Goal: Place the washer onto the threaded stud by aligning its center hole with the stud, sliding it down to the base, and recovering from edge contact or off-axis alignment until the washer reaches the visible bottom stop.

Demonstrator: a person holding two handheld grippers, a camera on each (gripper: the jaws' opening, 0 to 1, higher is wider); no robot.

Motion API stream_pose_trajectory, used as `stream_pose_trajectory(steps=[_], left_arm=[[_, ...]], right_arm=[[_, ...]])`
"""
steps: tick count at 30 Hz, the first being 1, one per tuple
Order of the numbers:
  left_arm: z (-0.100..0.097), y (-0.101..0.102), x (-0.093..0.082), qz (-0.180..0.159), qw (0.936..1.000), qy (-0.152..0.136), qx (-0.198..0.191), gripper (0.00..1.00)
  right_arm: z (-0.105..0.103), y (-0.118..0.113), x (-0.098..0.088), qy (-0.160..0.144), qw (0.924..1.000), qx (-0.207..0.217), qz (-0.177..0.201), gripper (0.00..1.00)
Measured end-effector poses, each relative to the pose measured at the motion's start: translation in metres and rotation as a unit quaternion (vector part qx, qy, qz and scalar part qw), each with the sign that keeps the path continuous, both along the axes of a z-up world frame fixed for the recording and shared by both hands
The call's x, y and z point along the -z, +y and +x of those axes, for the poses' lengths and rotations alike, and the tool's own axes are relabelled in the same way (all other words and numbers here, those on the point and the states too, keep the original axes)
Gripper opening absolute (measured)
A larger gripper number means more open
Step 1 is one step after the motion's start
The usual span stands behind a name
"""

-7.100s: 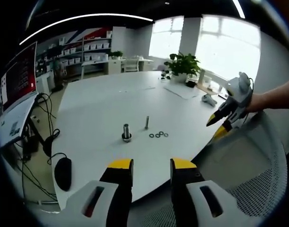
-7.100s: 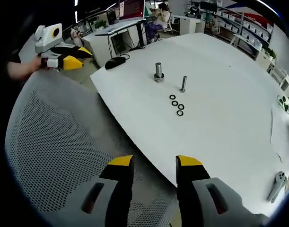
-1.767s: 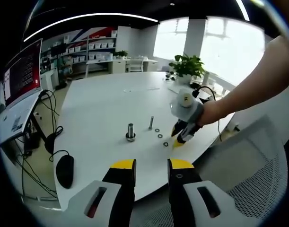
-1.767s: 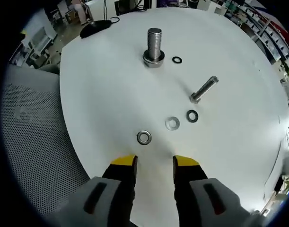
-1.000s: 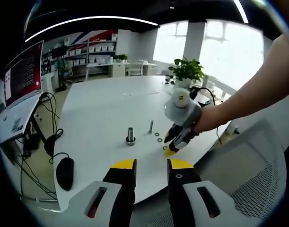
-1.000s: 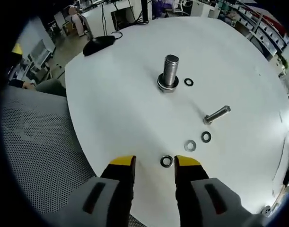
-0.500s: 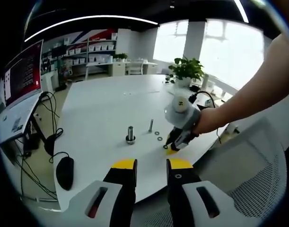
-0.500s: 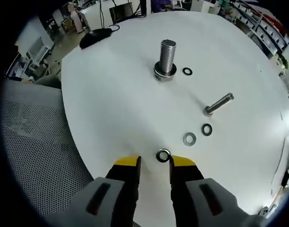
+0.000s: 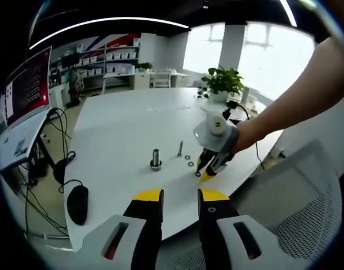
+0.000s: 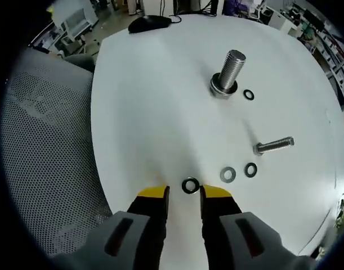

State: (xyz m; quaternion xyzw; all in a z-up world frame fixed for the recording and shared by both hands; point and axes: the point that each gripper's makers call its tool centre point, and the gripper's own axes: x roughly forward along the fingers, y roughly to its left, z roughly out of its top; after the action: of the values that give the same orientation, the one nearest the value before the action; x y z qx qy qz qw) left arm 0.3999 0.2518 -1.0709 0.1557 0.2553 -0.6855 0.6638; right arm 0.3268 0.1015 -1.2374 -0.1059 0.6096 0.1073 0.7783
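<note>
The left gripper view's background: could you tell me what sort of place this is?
Most likely an open office or lab: a large white table, a wall screen, shelves of storage boxes, and a potted plant by bright windows.

The table top is smooth, matt white. On it the threaded stud is bright, ridged metal, and the washer beside it shines darkly. The chair back is grey woven mesh.

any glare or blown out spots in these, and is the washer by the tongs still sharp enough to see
Left gripper view: the windows are blown out white and the table carries a soft sheen; the fisheye bends the ceiling light. Right gripper view: even light, faint shadows, the washer just beyond the right tongs reads crisp, hole visible.
</note>
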Motion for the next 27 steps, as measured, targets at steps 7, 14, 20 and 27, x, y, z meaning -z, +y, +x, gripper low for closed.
stream_pose_trajectory(steps=[7,14,20,27], left_arm=[[0.001,0.001,0.001,0.002,1.0,0.0,-0.002,0.22],[0.002,0.001,0.001,0.001,1.0,-0.001,-0.004,0.21],[0.003,0.001,0.001,0.002,1.0,0.0,-0.008,0.21],[0.002,0.002,0.0,0.002,0.9999,-0.001,-0.01,0.21]], right_arm=[[0.001,-0.001,0.004,0.02,0.9997,-0.014,0.002,0.22],[0.002,-0.002,0.003,0.042,0.999,-0.012,-0.007,0.18],[0.0,0.004,-0.002,0.054,0.9984,-0.001,-0.015,0.16],[0.0,0.001,0.002,0.073,0.9969,0.015,-0.025,0.15]])
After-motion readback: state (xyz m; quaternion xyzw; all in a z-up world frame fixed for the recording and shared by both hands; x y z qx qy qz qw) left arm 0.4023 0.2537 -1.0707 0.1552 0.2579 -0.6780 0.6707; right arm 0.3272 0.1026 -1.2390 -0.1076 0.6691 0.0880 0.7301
